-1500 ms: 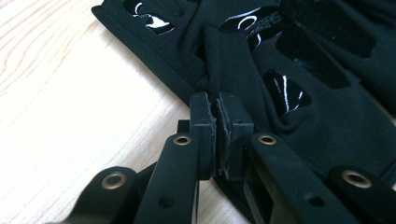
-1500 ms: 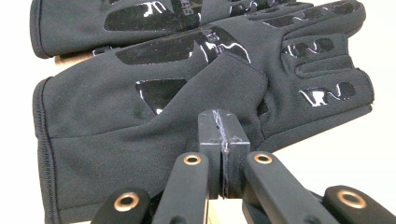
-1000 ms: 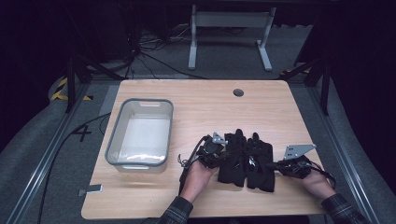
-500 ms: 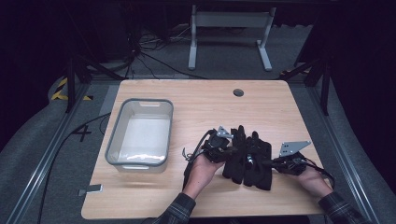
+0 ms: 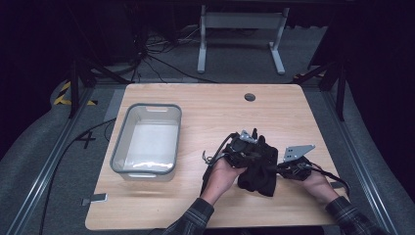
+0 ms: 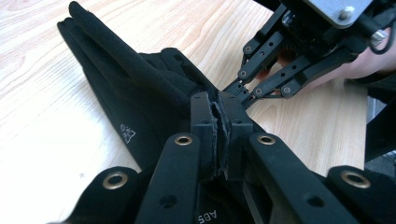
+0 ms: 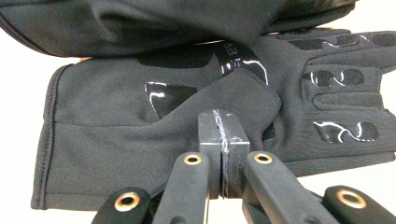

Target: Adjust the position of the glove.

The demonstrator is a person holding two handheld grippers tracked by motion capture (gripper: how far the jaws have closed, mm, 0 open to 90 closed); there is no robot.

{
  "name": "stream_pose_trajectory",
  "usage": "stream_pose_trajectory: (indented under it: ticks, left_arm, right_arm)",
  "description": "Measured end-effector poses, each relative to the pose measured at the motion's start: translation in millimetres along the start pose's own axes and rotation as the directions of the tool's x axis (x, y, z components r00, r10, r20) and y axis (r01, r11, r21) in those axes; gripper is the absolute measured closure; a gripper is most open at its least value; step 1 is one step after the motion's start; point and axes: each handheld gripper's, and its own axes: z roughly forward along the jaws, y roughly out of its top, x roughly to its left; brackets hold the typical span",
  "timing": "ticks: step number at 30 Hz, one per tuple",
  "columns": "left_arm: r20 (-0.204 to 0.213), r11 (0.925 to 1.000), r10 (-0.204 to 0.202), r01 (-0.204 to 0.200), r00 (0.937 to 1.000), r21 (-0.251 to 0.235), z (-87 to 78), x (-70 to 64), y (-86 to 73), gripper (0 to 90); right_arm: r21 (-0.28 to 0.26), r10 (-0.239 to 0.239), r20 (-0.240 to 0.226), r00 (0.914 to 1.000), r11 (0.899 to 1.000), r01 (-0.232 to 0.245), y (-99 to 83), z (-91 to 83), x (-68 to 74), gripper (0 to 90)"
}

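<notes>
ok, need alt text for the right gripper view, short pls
The right gripper has its black jaws shut on the edge of a black glove lying flat on a pale surface, cuff at left, glossy grip patches across palm and fingers. A second fold of black fabric hangs across the top.

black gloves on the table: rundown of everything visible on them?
The black gloves are soft matte fabric with glossy grip patches on palm and fingers, a ribbed cuff hem and a small white logo. They lie bunched together on the wooden table, right of the clear bin. The left gripper and the right gripper each pinch a fold of fabric, jaws closed.
</notes>
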Motion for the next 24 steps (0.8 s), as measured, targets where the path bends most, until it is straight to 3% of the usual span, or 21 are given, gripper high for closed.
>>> stream_pose_trajectory:
  ticks: [5,8,14,20,24]
  left_arm:
    - [0.001,1.0000,0.000,0.000,1.0000,0.005,3.4,-1.1,0.0,86.3]
    - [0.002,1.0000,-0.003,0.003,1.0000,0.006,4.5,-2.1,-0.3,86.2]
    - [0.008,0.9998,0.011,-0.011,0.9999,0.015,11.9,-7.5,1.2,85.8]
    - [0.027,0.9996,0.021,-0.021,0.9994,0.018,20.2,-11.3,3.4,84.4]
    - [0.062,0.9997,0.023,-0.023,0.9978,0.008,21.9,-13.7,5.9,79.6]
  right_arm:
    - [-0.052,0.022,0.032,0.9992,0.998,-0.020,-2.3,-22.3,-4.8,90.0]
    - [-0.041,0.051,0.044,0.9977,0.998,-0.049,-13.2,-31.7,-8.8,90.0]
    - [-0.013,0.051,0.016,0.9986,0.999,-0.051,-20.1,-25.7,-6.6,90.0]
    - [-0.010,0.055,0.019,0.9983,0.998,-0.054,-20.0,-24.5,-7.8,90.0]
    - [-0.014,0.055,0.029,0.9981,0.998,-0.055,-20.1,-27.1,-8.9,90.0]
